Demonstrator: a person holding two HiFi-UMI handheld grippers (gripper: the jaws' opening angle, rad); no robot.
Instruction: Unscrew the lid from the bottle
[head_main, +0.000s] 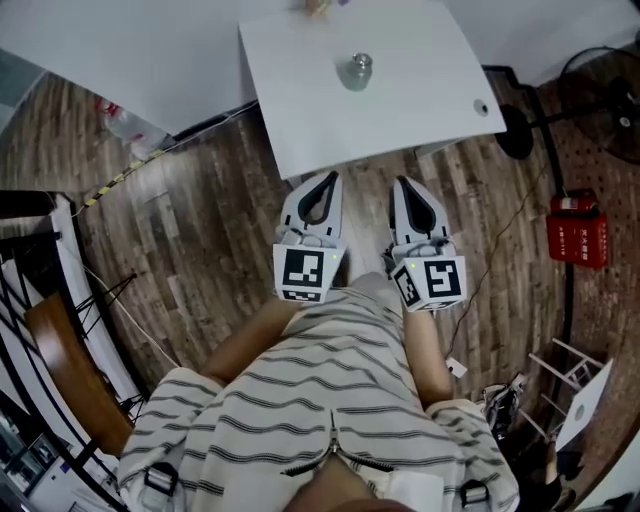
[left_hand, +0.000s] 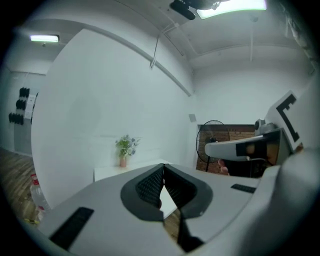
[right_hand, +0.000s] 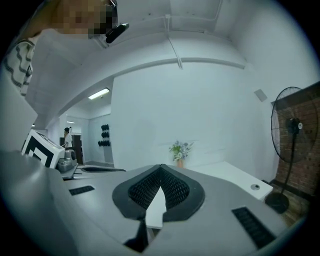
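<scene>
Shiny round bottle (head_main: 357, 70) on the smooth white table (head_main: 420, 120); near the table's edge, my left gripper (head_main: 327, 180) and right gripper (head_main: 403, 185) are pressed together, empty.

White shirt (head_main: 330, 395), thin dark stripes

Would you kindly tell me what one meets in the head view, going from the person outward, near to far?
Striped shirt → left gripper and right gripper, side by side and both shut → white table → bottle.
</scene>
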